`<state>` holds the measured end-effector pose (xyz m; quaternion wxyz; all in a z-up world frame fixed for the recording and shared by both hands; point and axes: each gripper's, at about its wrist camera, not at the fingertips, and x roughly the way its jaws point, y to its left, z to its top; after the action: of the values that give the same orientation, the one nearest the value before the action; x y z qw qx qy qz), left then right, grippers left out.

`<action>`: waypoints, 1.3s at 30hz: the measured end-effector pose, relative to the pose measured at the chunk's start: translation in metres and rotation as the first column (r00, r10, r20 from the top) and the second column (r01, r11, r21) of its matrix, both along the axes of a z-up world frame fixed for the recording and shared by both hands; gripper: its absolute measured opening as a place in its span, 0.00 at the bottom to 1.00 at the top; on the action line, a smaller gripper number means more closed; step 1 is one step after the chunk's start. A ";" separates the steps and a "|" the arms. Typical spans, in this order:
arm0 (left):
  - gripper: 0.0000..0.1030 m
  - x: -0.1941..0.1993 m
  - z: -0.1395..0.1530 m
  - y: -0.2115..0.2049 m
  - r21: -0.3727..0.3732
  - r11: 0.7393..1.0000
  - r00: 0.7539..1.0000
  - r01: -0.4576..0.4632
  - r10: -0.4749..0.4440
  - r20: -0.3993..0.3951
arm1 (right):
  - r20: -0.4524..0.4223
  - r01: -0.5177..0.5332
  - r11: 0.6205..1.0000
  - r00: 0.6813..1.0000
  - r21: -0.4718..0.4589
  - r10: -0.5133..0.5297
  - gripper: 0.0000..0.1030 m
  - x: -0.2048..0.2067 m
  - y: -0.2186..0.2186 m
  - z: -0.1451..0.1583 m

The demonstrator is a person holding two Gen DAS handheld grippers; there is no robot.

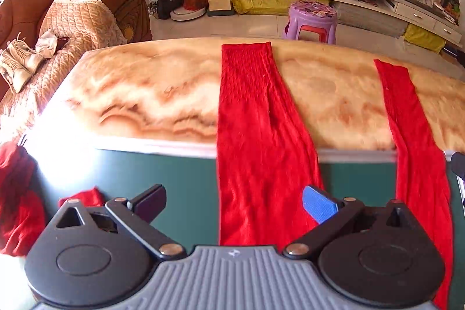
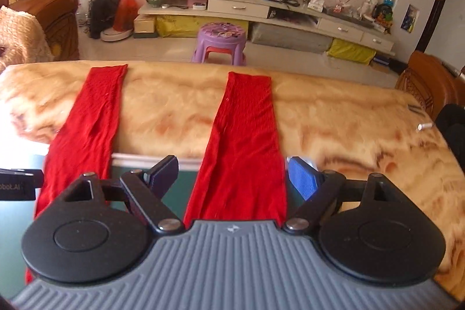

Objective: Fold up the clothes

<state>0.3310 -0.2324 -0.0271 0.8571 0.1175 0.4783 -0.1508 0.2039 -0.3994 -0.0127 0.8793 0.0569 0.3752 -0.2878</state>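
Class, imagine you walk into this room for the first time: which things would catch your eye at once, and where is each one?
Two bright red trouser legs lie side by side across the marble-patterned table, their near ends hanging over its front edge. Behind the table a purple stool stands on the floor. In the foreground the right hand-held gripper is open, astride one leg without touching it.

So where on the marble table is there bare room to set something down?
Bare marble table lies between the two red trouser legs, and a wider patch right of them, up to a small metal piece. The near edge is crowded by hanging cloth.
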 end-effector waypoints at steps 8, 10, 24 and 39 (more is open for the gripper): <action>1.00 0.039 -0.021 -0.029 -0.023 1.000 1.000 -0.010 0.009 -0.017 | 0.012 0.030 0.999 0.999 0.029 -0.031 0.88 0.042 -0.029 -0.028; 1.00 0.042 -0.025 -0.034 0.000 1.000 1.000 0.000 0.000 -0.009 | 0.010 0.035 0.999 0.999 0.040 -0.035 0.88 0.049 -0.032 -0.032; 1.00 0.042 -0.032 -0.051 0.014 0.999 0.999 0.042 -0.042 -0.014 | -0.001 0.013 0.998 1.000 0.058 -0.013 0.88 0.064 -0.032 -0.033; 1.00 0.041 -0.040 -0.055 0.001 0.999 0.998 0.046 -0.046 -0.047 | -0.022 0.020 0.995 1.000 0.100 -0.018 0.88 0.065 -0.040 -0.039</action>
<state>0.3722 -0.2874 -0.0674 0.8419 0.1259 0.4956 -0.1726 0.2688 -0.4393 -0.0521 0.8686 0.1013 0.3979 -0.2775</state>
